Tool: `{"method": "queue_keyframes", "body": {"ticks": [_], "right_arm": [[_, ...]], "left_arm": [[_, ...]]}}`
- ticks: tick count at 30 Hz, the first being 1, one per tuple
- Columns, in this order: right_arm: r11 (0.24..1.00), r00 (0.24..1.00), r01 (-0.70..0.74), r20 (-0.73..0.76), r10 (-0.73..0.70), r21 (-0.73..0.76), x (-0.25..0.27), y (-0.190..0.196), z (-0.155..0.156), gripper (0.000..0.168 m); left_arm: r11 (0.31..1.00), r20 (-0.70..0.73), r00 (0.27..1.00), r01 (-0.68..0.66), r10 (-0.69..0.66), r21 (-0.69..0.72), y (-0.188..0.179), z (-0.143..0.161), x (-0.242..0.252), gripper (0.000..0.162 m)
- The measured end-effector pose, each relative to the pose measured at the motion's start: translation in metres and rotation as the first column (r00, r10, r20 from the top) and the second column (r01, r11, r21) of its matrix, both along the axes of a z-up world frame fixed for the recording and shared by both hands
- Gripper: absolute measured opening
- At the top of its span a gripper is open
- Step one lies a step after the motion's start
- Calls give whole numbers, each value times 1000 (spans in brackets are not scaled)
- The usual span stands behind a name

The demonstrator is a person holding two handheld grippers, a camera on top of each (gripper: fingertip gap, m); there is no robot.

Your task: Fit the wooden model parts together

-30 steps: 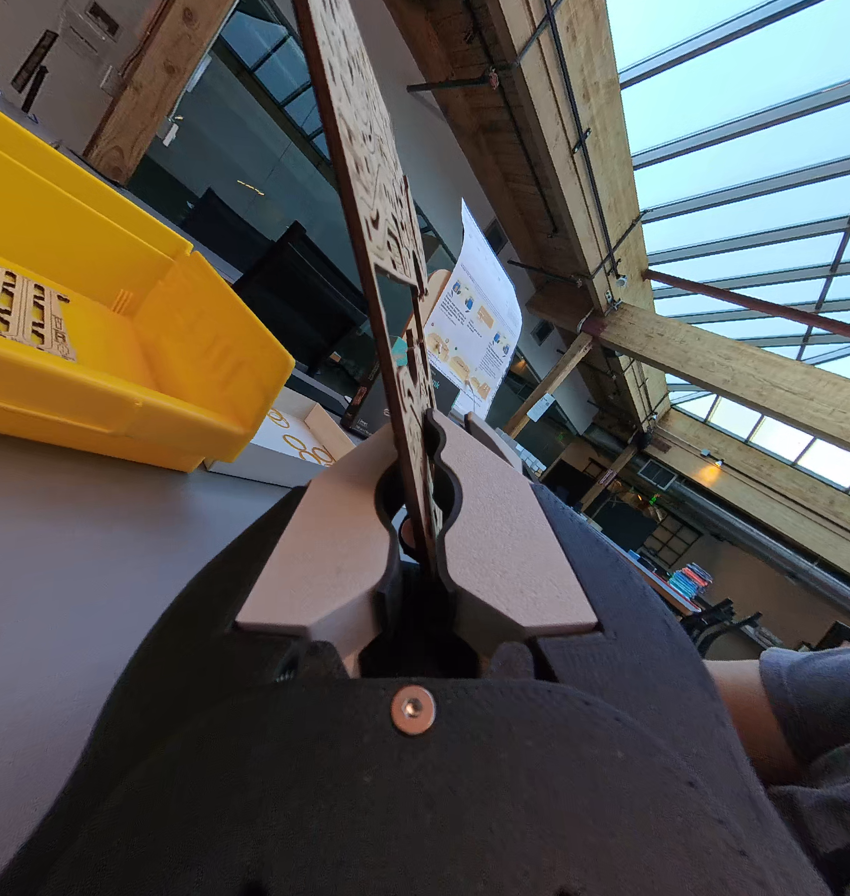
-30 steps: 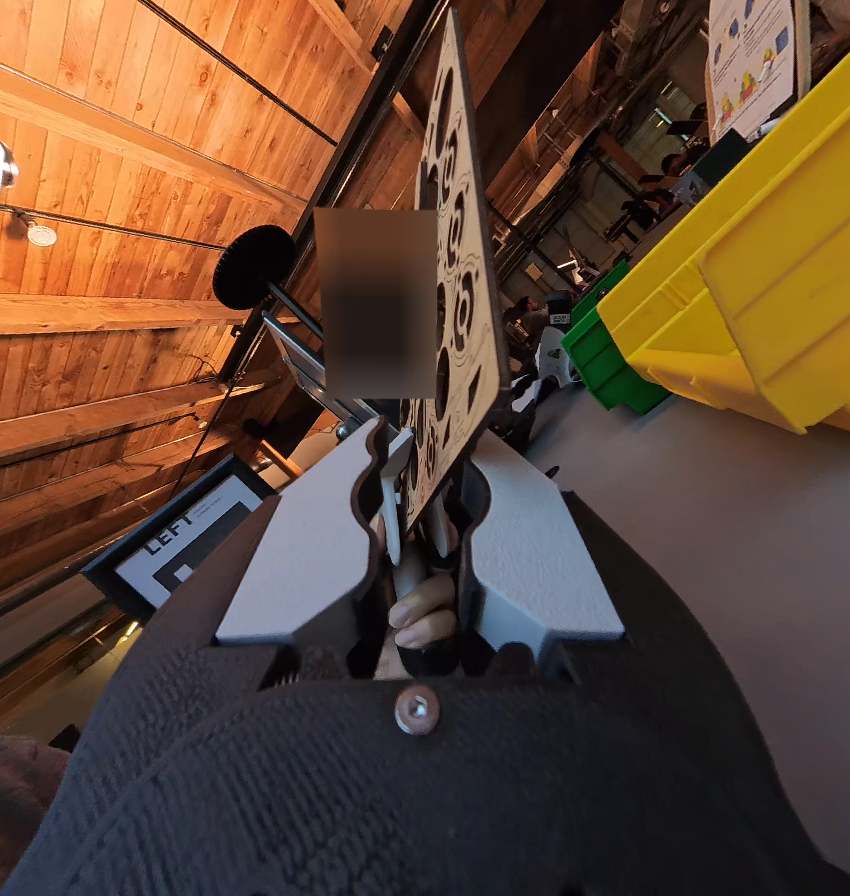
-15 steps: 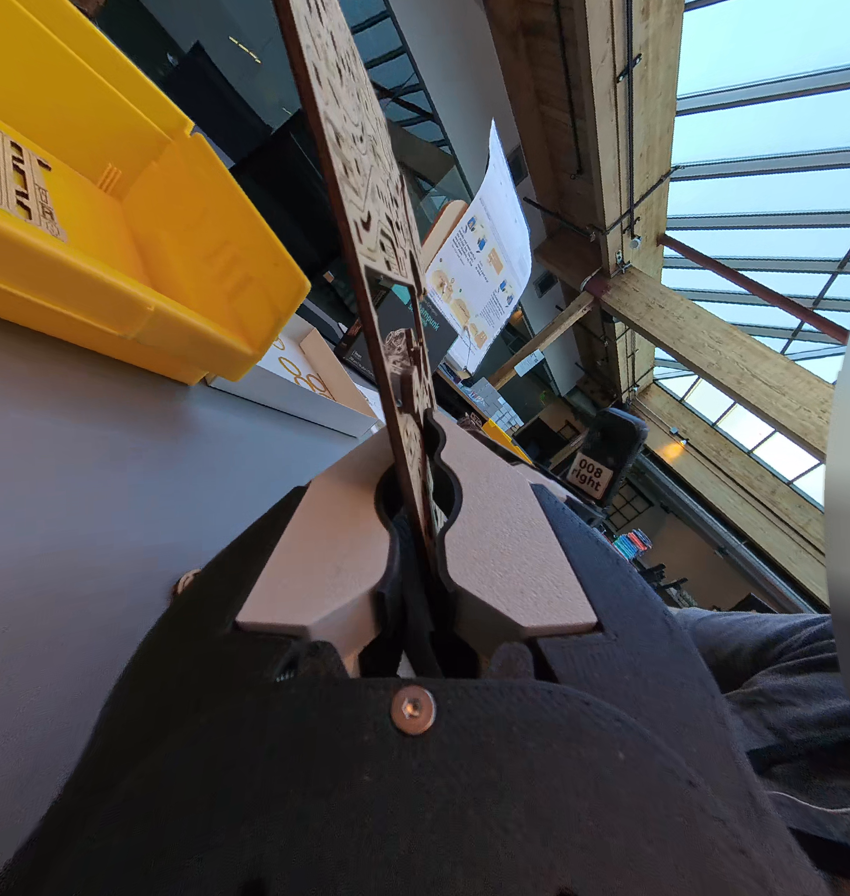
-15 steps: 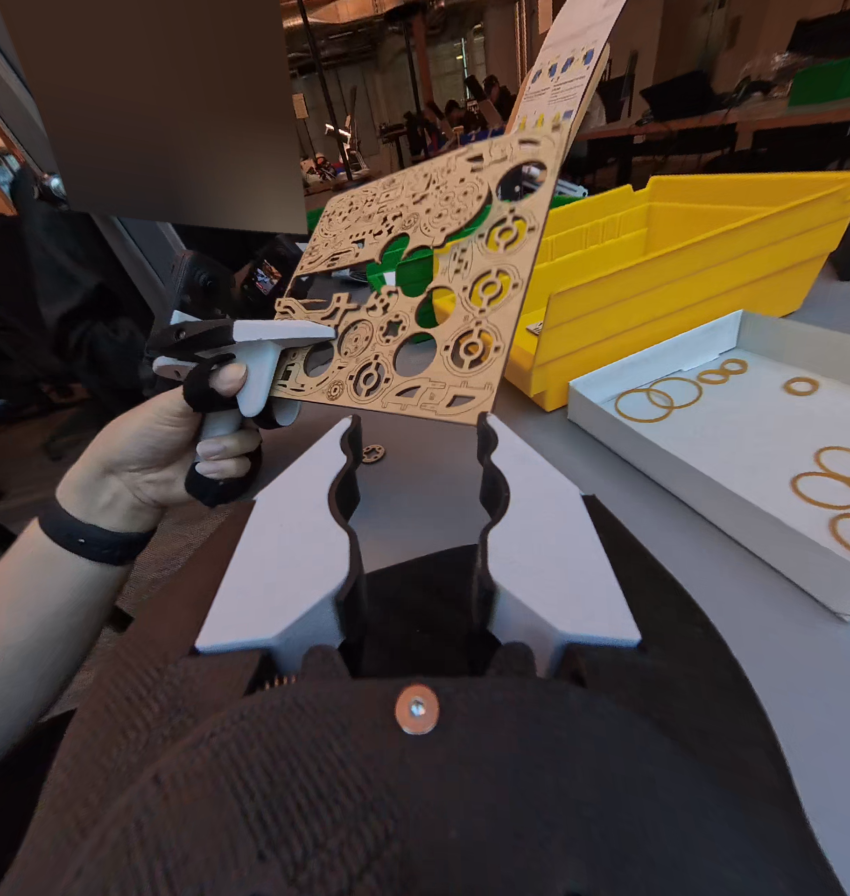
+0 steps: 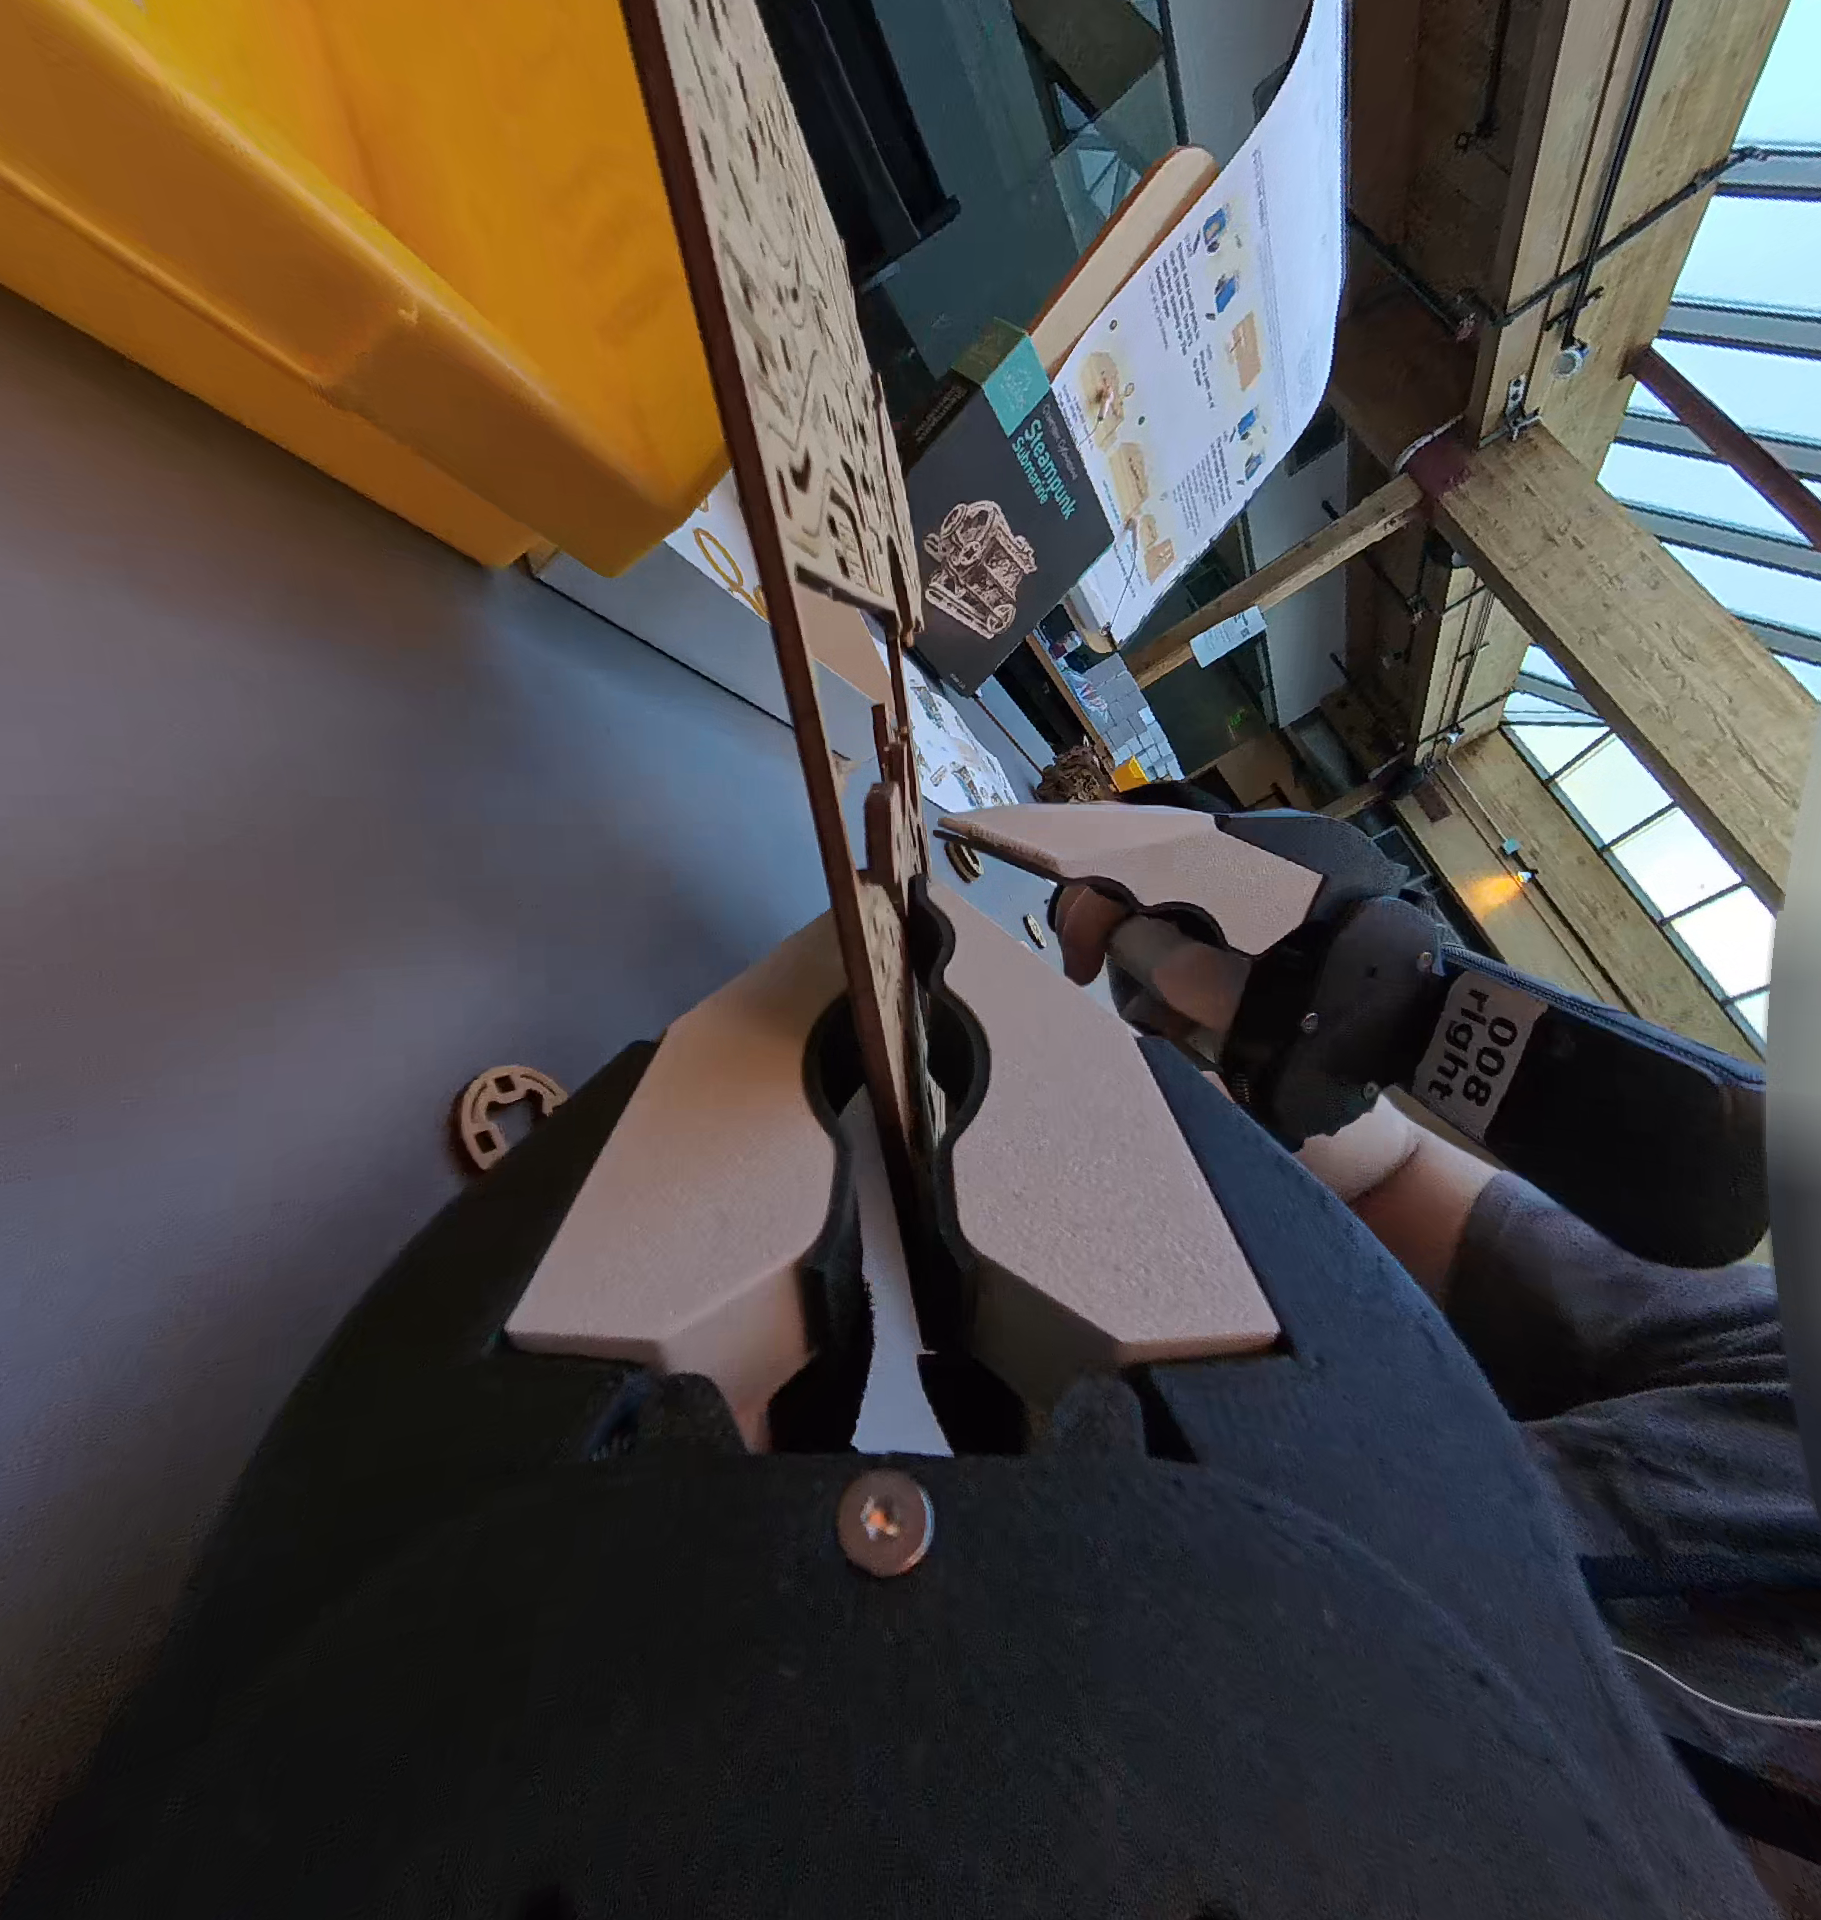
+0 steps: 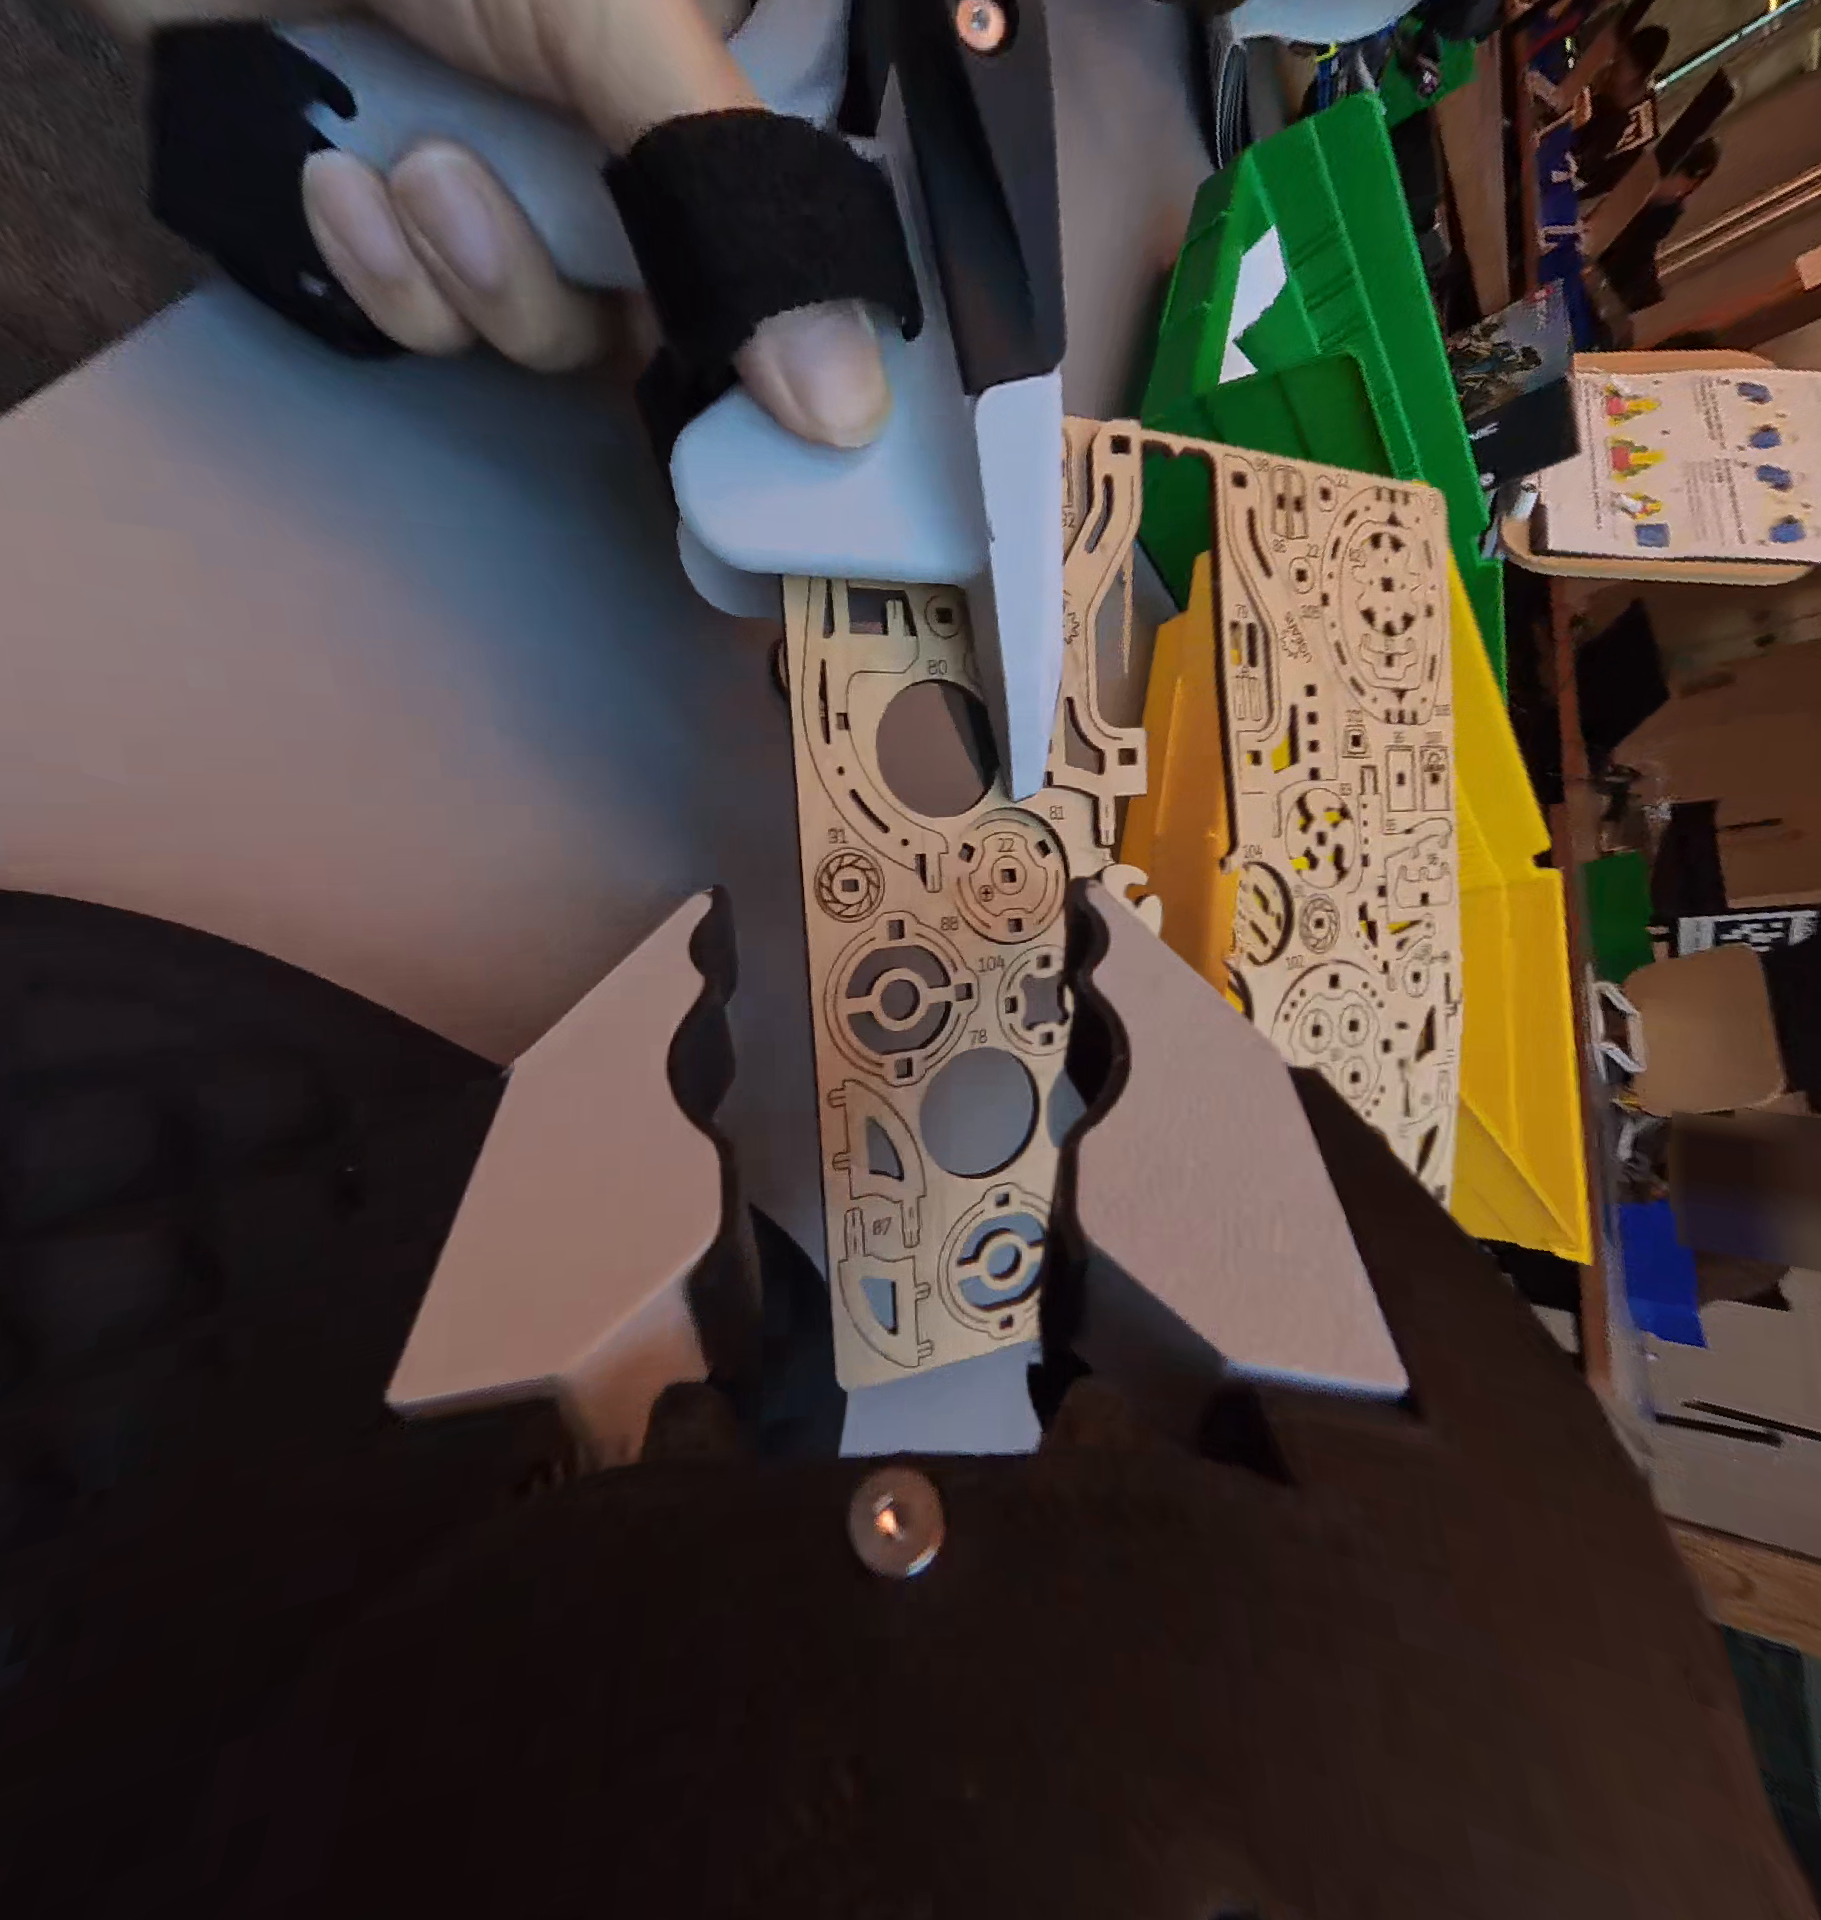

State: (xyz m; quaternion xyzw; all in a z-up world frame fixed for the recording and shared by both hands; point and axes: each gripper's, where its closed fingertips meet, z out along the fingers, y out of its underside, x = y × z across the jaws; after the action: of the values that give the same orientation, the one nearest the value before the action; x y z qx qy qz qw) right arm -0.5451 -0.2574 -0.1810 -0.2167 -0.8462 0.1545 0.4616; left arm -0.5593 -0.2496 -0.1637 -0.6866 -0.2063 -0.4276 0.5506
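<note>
Grey table [image 5: 262, 831] underneath, small loose wooden piece [image 5: 501, 1117] left of the left gripper [image 5: 911, 914]. Pinched edge-on there: laser-cut wooden sheet [image 5: 781, 343], numbered parts. Right of the sheet: dark printed kit box [image 5: 1010, 520], white instruction sheet [image 5: 1218, 343], labelled right gripper [image 6: 901, 904], spread, straddling the sheet's end.

Pale tan wooden sheet [image 6: 927, 1039] laser-cut with dark circles, rings and slots, dark brown edge. Yellow bin [image 5: 293, 260] left of the left claw [image 5: 901, 971]; grey tabletop [image 5: 262, 831]; green bin [image 6: 1301, 312] beyond the right claw [image 6: 895, 935].
</note>
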Motion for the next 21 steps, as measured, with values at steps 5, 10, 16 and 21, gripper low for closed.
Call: {"method": "queue_keyframes", "body": {"ticks": [5, 10, 16, 21], "right_arm": [[990, 999, 24, 23, -27, 141, -4, 4, -10, 57], [988, 1000, 22, -5, -22, 150, -7, 4, -7, 46], [993, 998, -43, 41, 39, 109, -3, -5, -19, 45], [989, 999, -9, -49, 16, 149, -5, -2, -5, 36]], "left_arm": [[1000, -24, 1000, -16, 15, -15, 0, -3, 0, 1], [1000, -32, 999, -23, 22, -17, -1, -4, 1, 1], [1000, -31, 999, -6, 6, 3, -1, -1, 4, 0], [1000, -8, 1000, -28, 28, 9, -1, 0, -1, 1]]}}
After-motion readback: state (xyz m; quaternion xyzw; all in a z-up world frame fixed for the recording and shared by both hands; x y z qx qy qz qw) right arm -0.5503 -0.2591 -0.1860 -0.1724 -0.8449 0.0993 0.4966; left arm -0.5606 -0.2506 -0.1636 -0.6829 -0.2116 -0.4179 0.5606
